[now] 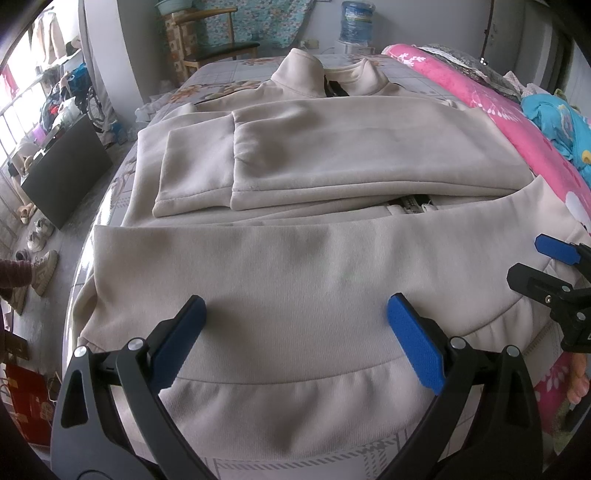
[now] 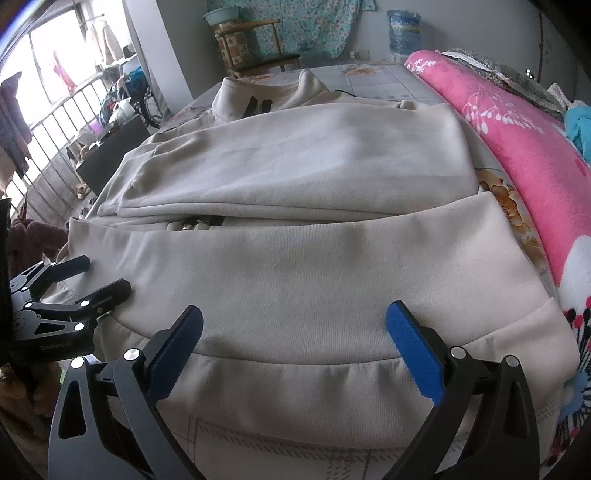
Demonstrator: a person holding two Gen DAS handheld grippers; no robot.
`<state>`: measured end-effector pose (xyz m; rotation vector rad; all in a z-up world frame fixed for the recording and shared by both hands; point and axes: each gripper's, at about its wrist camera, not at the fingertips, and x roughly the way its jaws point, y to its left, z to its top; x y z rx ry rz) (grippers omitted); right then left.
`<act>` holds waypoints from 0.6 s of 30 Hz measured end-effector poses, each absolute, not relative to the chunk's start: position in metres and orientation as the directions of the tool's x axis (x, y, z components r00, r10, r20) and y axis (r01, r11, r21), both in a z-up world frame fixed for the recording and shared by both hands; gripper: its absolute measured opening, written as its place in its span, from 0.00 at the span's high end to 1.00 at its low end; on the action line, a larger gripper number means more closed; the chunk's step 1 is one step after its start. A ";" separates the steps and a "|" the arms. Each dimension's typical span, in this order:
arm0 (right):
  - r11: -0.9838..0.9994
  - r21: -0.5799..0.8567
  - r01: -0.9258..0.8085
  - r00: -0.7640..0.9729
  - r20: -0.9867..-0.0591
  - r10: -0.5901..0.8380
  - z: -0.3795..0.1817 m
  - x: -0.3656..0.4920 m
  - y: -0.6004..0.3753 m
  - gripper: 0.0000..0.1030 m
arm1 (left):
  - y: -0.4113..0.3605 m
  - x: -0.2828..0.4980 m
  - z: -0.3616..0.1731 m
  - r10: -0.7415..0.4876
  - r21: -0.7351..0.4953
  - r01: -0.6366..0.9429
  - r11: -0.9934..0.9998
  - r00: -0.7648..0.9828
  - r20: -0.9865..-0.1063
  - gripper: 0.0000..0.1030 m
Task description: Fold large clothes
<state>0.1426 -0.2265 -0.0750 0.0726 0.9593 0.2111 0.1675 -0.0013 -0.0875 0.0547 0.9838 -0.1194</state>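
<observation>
A bedroom holds a bed point(image 1: 236, 70) covered by a grey floral-print sheet, on which a large beige zip-up jacket point(image 1: 295, 266) lies spread. At the far left of the left wrist view, a window with metal bars point(image 1: 14, 110) lets in daylight above a dark cabinet point(image 1: 66, 173), and several shoes point(image 1: 40, 254) sit on the floor beside the bed. Behind the bed stand a wooden chair point(image 1: 218, 40) and, further right, a blue water jug point(image 1: 356, 20). The jacket's collar point(image 1: 299, 70) points toward the far end of the bed; both sleeves point(image 1: 314, 151) are folded across its chest, and its ribbed hem point(image 1: 295, 406) hangs at the near edge, with a strip of the lower body turned up over the zipper point(image 1: 413, 203). The left gripper point(image 1: 295, 332) sits over the hem with its blue-padded fingers point(image 1: 413, 343) spread wide apart, clasping nothing. To the right, the right gripper point(image 2: 293, 339) is held the same way over the hem near the jacket's right corner, its fingers point(image 2: 415, 350) also far apart and empty; in the left wrist view it shows at the right edge, parted too. Along the bed's right side lies a pink floral blanket point(image 2: 524, 140), with a turquoise cloth point(image 1: 557, 125) piled beyond it.
</observation>
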 end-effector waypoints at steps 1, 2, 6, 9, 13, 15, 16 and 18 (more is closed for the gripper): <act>0.977 0.154 -0.146 0.556 -0.804 0.210 -0.075 0.143 -0.226 0.06 | -0.001 0.168 -0.087 -0.076 -0.008 0.125 0.992 0.547 -0.833 0.08; 0.977 0.153 -0.146 0.556 -0.805 0.210 -0.075 0.143 -0.226 0.06 | -0.001 0.167 -0.087 -0.076 -0.008 0.125 0.992 0.547 -0.833 0.08; 0.977 0.152 -0.147 0.555 -0.805 0.208 -0.075 0.143 -0.226 0.06 | -0.001 0.168 -0.087 -0.076 -0.008 0.125 0.992 0.547 -0.834 0.08; 0.976 0.160 -0.146 0.551 -0.807 0.215 -0.075 0.143 -0.227 0.06 | -0.001 0.168 -0.088 -0.076 -0.009 0.125 0.992 0.547 -0.834 0.08; 0.972 0.182 -0.146 0.544 -0.806 0.233 -0.075 0.144 -0.231 0.06 | -0.001 0.168 -0.088 -0.076 -0.008 0.125 0.992 0.547 -0.834 0.08; 0.970 0.192 -0.147 0.543 -0.804 0.241 -0.075 0.144 -0.232 0.06 | -0.001 0.168 -0.088 -0.075 -0.008 0.125 0.992 0.547 -0.834 0.08; 0.970 0.194 -0.149 0.543 -0.803 0.244 -0.075 0.144 -0.232 0.06 | -0.001 0.168 -0.088 -0.076 -0.008 0.125 0.992 0.547 -0.834 0.08; 0.968 0.196 -0.155 0.540 -0.804 0.249 -0.075 0.143 -0.232 0.06 | -0.001 0.168 -0.088 -0.075 -0.008 0.124 0.992 0.547 -0.834 0.08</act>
